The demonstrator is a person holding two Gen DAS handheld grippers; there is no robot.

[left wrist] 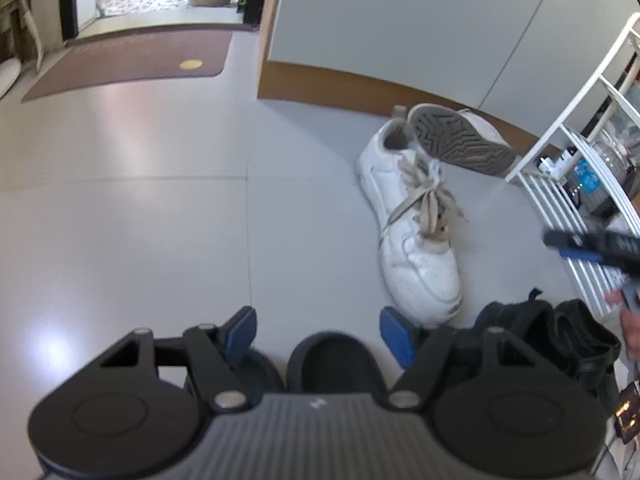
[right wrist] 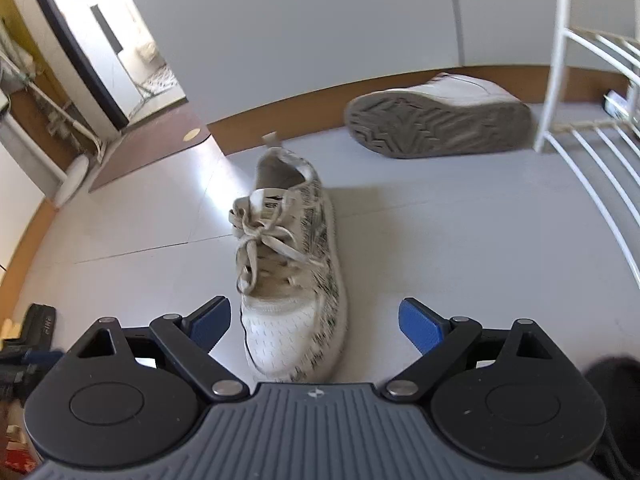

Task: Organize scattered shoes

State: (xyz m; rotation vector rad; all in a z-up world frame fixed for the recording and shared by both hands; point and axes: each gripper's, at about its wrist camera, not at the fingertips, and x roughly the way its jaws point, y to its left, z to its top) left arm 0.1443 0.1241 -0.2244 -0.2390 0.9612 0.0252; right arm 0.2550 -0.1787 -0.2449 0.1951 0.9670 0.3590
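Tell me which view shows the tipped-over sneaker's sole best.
The right wrist view: the tipped sneaker lies on its side by the wall, its whole tread facing the camera. In the left wrist view that sneaker is smaller and partly behind the upright sneaker.

A white laced sneaker (left wrist: 412, 224) is standing upright on the grey floor, its mate (left wrist: 464, 140) lying tipped on its side, tread showing, just behind; dark shoes (left wrist: 560, 336) are sitting nearby.

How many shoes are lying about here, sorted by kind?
White lace-up sneakers: 2, one upright, one tipped on its side
Dark rubber slippers: 2
Black strapped sandals: 2
Total: 6
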